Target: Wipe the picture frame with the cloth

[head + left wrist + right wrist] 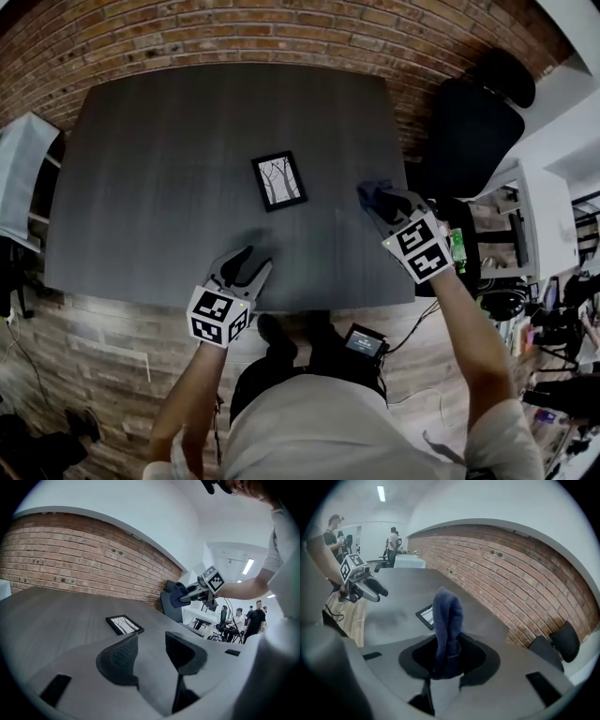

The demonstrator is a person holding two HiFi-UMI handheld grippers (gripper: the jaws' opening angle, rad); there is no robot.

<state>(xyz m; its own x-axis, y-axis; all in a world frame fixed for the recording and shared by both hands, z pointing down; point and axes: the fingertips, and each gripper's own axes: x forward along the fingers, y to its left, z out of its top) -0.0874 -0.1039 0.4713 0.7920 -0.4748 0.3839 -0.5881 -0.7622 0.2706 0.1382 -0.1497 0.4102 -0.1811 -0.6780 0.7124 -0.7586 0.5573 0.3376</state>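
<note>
A small black picture frame (279, 180) with a tree print lies flat in the middle of the dark table (169, 169). My left gripper (251, 263) hovers over the table's near edge, short of the frame, open with nothing between its fingers; the frame (124, 624) shows ahead of it. My right gripper (376, 200) is to the right of the frame, shut on a dark blue cloth (373, 193). In the right gripper view the cloth (446, 625) stands up from the jaws and partly hides the frame (425, 616).
A brick wall (234, 33) runs behind the table. A black office chair (473, 127) stands at the table's right end, with cluttered desks (539, 244) beyond. People stand in the background of both gripper views. The floor (94, 356) is wood planks.
</note>
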